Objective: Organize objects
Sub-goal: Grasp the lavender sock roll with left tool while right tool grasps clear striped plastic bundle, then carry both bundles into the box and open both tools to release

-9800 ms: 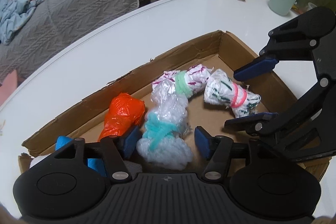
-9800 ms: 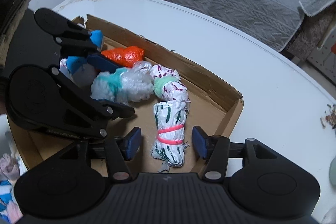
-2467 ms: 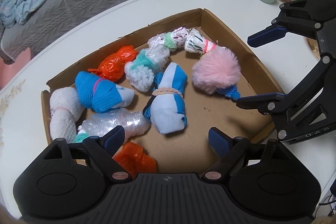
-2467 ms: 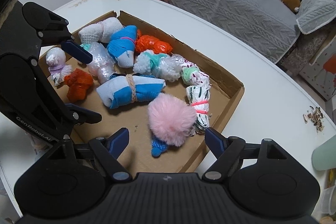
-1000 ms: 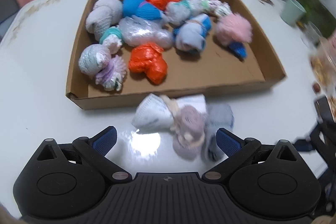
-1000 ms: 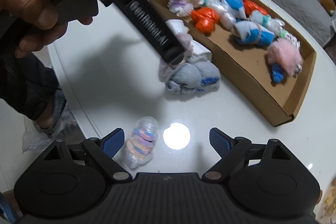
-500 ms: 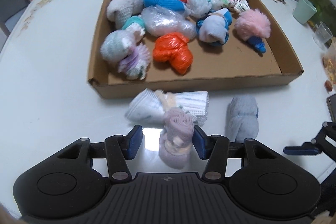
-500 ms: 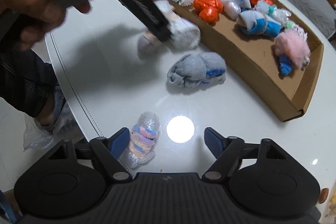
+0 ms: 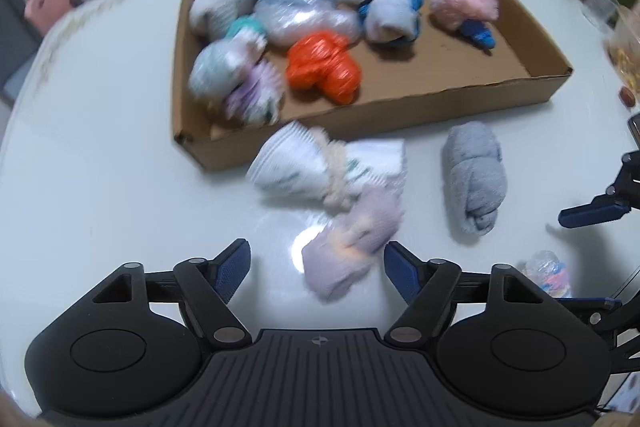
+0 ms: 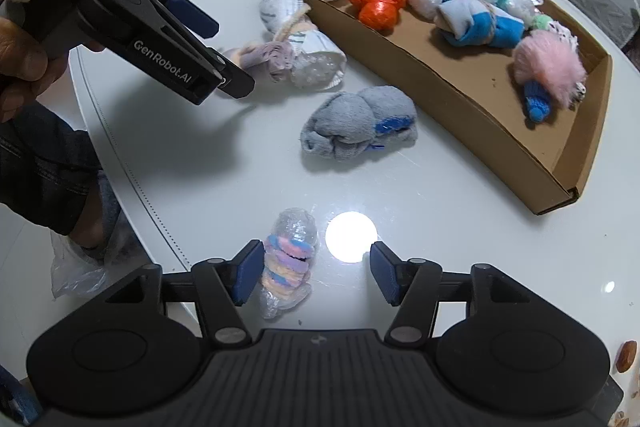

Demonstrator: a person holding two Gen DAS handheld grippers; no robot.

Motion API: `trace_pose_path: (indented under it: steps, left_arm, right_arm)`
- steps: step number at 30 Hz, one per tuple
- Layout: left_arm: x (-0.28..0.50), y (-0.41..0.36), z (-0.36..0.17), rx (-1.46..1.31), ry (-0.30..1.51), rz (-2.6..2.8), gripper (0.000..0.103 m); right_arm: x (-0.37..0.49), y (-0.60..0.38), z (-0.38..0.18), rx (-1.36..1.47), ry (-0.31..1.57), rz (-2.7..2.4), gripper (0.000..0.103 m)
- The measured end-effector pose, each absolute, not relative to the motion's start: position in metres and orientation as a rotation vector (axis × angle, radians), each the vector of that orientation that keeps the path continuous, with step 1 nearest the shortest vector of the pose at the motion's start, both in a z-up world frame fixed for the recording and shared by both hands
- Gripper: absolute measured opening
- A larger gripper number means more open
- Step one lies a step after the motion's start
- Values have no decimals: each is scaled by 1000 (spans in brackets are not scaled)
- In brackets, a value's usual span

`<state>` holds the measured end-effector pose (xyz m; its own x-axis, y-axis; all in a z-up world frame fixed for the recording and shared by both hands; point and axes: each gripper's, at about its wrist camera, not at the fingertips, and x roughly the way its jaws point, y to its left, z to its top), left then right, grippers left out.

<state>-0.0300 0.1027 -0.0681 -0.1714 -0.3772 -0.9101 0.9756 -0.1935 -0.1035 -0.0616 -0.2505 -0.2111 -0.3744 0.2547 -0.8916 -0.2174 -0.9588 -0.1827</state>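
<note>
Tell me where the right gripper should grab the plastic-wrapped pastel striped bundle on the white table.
Grip the plastic-wrapped pastel striped bundle across its banded middle, coming from above. It lies lengthwise along the right gripper, whose closing jaws straddle it, one pad beside it. The loose ends would probably slip.

Both grippers: matte black bodies, ribbed top housing, round side bosses, silver pivot screws, blue pads on the jaws. Left gripper (image 10: 208,39) marked "GenRobot.AI" in white on one finger; handle marked "DAS", wrapped in cream cord. Right gripper (image 10: 316,277) same build. Sleeve (image 10: 40,163) dark denim.
</note>
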Motion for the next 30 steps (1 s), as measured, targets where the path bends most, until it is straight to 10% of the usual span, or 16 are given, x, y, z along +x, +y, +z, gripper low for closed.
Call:
trace_pose_path:
  steps: [7, 12, 16, 30]
  left_arm:
    - [-51, 102, -74, 1003, 850, -1689, 75]
    - [-51, 100, -80, 1013, 890, -1709, 40]
    - [-54, 107, -78, 1066, 891, -1713, 36]
    - [-56, 115, -74, 1125, 899, -1709, 37]
  right_arm:
    - [-60, -248, -211, -1550, -8, 2381, 55]
    - [-62, -250, -212, -1554, 18, 2396, 43]
    - [-61, -254, -211, -1575, 52, 2421, 22]
    - [-63, -256, -214, -1590, 52, 2420, 22]
